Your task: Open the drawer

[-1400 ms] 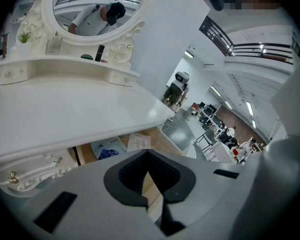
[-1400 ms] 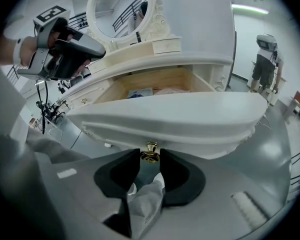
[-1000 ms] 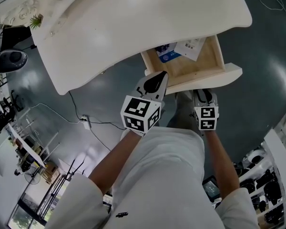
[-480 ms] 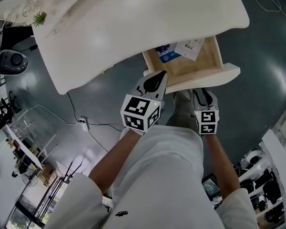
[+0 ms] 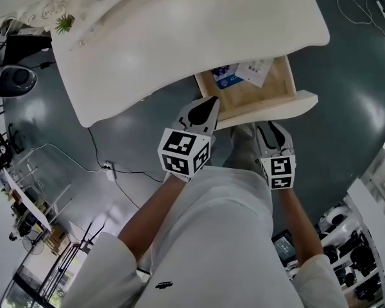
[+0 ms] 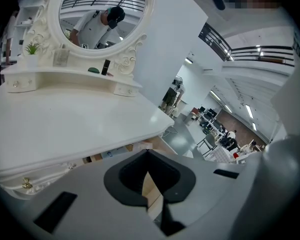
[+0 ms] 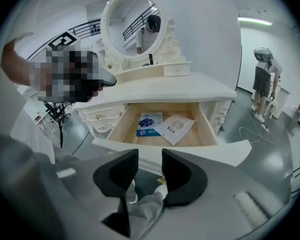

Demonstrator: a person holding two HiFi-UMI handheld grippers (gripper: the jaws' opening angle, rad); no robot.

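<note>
The white dressing table's drawer [image 5: 269,108] stands pulled out, its wooden inside showing a blue booklet [image 5: 224,74] and a white paper [image 5: 255,69]. My right gripper [image 5: 274,128] hangs just in front of the drawer front [image 7: 215,151], apart from it. In the right gripper view my right gripper [image 7: 150,156] is open: its jaws have just been opening and hold nothing. The drawer's gold handle [image 7: 161,180] shows below them. My left gripper [image 5: 208,101] sits by the drawer's left corner. In the left gripper view my left gripper [image 6: 147,156] has its tips together and nothing in them.
An oval mirror [image 7: 135,26] and a small plant [image 5: 64,23] stand on the tabletop [image 5: 179,37]. Small drawers with gold knobs [image 7: 102,115] sit left of the open one. A cable [image 5: 115,165] lies on the grey floor. A person [image 7: 264,81] stands at the far right.
My right gripper has drawn back from the drawer front and risen. The left gripper has barely shifted. The drawer stays out.
</note>
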